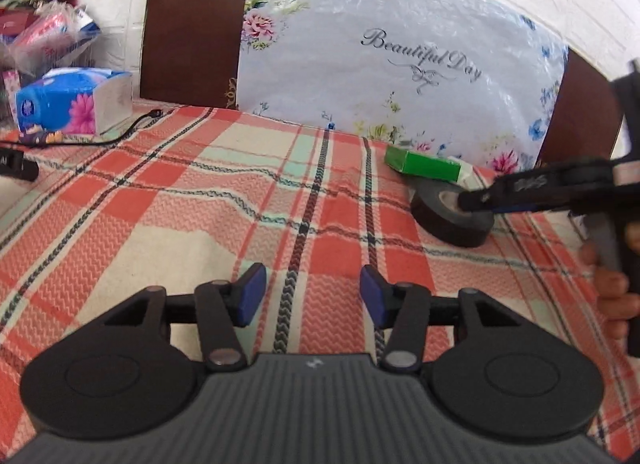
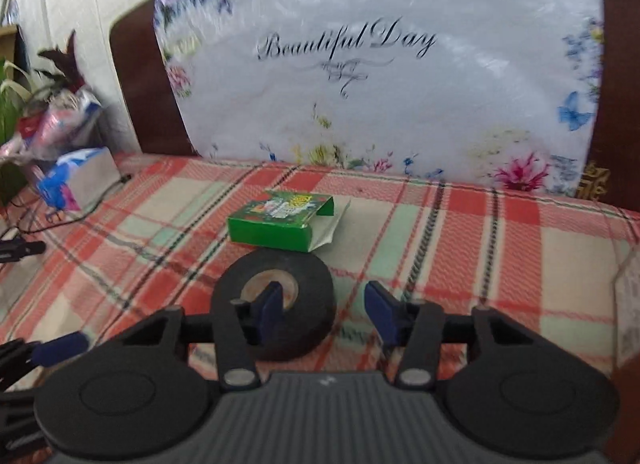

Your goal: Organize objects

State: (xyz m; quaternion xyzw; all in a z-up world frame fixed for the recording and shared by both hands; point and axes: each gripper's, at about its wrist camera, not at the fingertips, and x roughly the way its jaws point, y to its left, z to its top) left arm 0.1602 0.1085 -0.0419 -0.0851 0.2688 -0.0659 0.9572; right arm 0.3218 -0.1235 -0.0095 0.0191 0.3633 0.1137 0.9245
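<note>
Bed with plaid cover [image 2: 500,224]: black tape roll [image 2: 304,276] beside open green box [image 2: 276,220], both unsorted. Right gripper [image 2: 320,312] straddles the roll's wall, one finger in the core, not yet pinching. Left gripper [image 1: 312,296] open, empty. Task barely begun.

Left hand-held gripper [image 1: 312,296]: jaws apart, blue pads facing each other, nothing between them; it points forward and slightly downward. Right hand-held gripper [image 2: 320,310]: jaws apart, tilted downward; one pad [image 2: 270,310] sits over the core of a roll of black tape [image 2: 304,328], the other stands outside the roll's rim, neither visibly pressing on it. In the left wrist view the right gripper enters from the right edge, its handle held by the person's fingers [image 1: 612,288].
</note>
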